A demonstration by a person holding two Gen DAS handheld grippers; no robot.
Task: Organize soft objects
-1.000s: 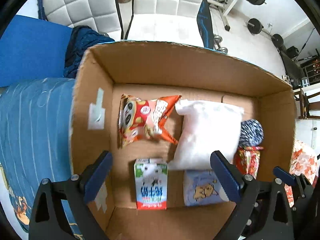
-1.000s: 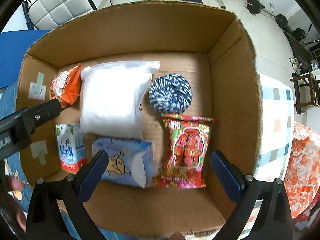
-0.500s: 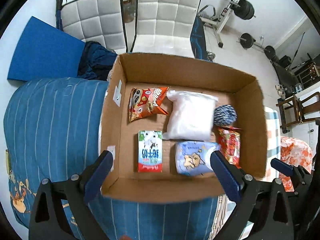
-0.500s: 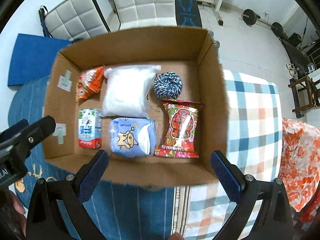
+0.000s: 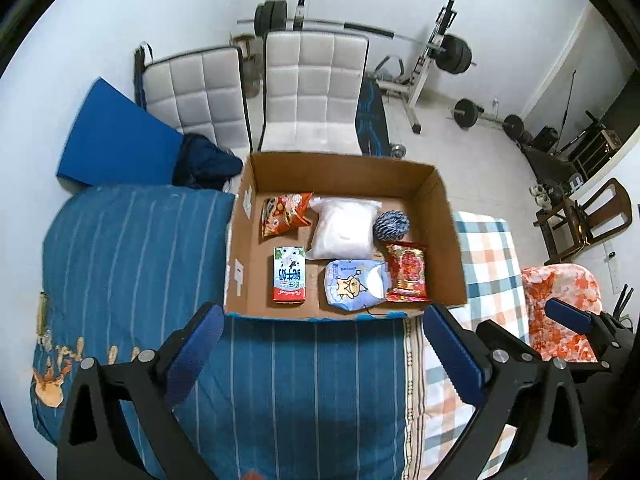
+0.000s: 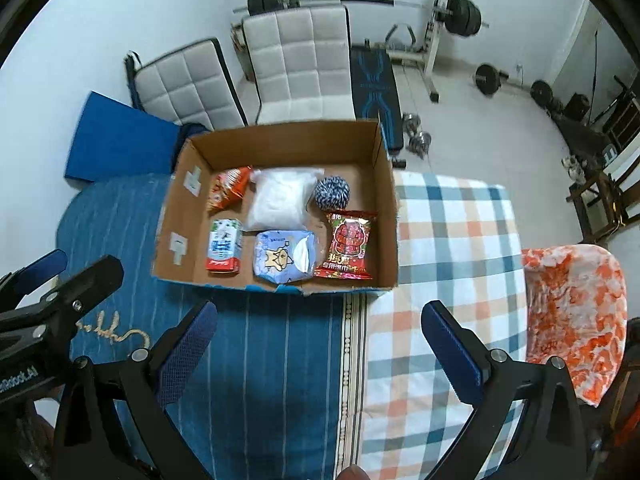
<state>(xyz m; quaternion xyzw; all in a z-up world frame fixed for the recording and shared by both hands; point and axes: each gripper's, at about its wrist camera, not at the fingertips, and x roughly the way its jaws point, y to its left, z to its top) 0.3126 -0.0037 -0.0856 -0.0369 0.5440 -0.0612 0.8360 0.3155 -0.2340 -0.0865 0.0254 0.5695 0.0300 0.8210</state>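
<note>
Ahead of the left gripper, an open cardboard box holds an orange snack bag, white pouch, yarn ball, milk carton, blue tissue pack and red snack bag, all lying flat.

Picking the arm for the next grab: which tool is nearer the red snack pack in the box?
Right, probably. The right tool sits just below the red snack pack. The left tool centres left of the pack, nearer the milk carton. Both open, outside the cardboard box.

Both grippers, left and right, now farther back from the cardboard box.
</note>
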